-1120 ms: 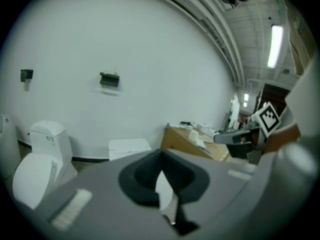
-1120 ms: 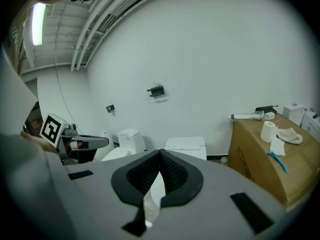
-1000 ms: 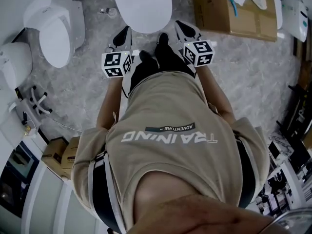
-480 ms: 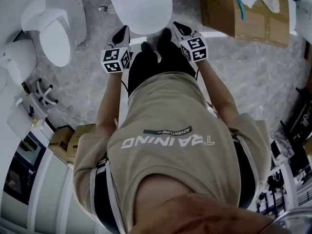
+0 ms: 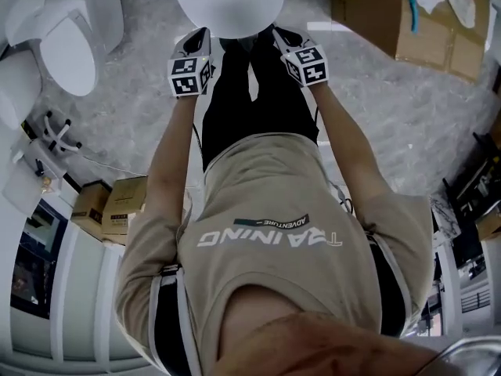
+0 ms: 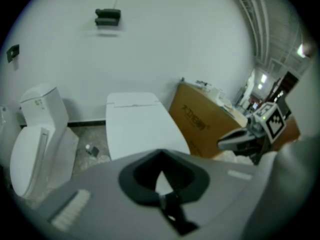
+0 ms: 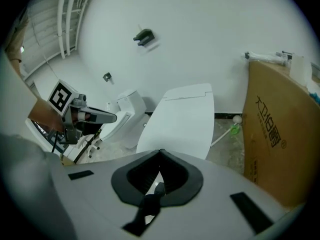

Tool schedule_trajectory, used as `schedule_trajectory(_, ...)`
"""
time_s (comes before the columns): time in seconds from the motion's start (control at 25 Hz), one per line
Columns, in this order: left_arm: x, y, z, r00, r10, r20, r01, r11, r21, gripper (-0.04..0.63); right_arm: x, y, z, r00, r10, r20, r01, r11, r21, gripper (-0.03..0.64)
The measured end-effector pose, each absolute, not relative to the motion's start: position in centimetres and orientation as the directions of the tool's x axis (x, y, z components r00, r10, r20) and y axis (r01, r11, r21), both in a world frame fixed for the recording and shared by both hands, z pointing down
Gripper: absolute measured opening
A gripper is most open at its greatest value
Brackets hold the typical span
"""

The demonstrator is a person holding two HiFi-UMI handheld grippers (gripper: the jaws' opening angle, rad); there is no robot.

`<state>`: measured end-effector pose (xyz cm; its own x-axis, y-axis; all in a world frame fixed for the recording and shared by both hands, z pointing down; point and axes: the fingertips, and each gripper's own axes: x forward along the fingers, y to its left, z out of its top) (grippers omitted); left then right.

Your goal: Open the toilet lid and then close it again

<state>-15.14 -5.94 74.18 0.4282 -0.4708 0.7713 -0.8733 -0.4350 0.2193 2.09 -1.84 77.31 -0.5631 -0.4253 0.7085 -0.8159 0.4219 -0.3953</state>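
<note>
The white toilet lid [image 5: 227,2] lies flat and closed at the top middle of the head view. My left gripper [image 5: 196,44] is beside the lid's front left rim, and my right gripper [image 5: 280,37] is beside its front right rim. Neither holds anything. In the left gripper view the shut jaw tips [image 6: 160,153] point over the closed lid [image 6: 137,126], with the right gripper [image 6: 235,141] off to the right. In the right gripper view the jaw tips [image 7: 160,151] meet in front of the lid [image 7: 182,119], and the left gripper [image 7: 100,116] shows at left.
A second white toilet [image 5: 63,30] stands to the left. A large cardboard box [image 5: 407,22] stands to the right of the toilet. Two small cartons [image 5: 109,206] and some pipe fittings [image 5: 51,135] lie on the grey floor at left. A white wall [image 6: 150,44] is behind the tank.
Both arms have stretched forward, and the two grippers have moved up to either side of the lid's front rim. The head camera has shifted forward with them.
</note>
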Motion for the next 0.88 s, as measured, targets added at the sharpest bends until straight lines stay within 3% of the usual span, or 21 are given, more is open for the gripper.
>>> schedule_trajectory(0.2,-16.7,-3.4,80.5,0.381,-0.411,0.828,-0.894,-0.393,0.217,0.002,1.7,-0.3,83.4,-0.53,-0.384,0.756,-0.838,0.374,-0.398,0.011)
schedule_trajectory(0.6,-20.4,2.6,91.6,0.34,-0.292,0.894,-0.918,-0.309,0.248,0.002,-1.3,4.3,93.3,-0.522,-0.219,0.824,-0.808,0.436,-0.396,0.011)
schedule_trajectory(0.88,-19.3,3.1,95.1,0.379,-0.276,0.883,-0.896,-0.347,0.277,0.002,-1.8,3.9,96.1,-0.518,-0.22,0.827,-0.809,0.441,-0.389,0.011)
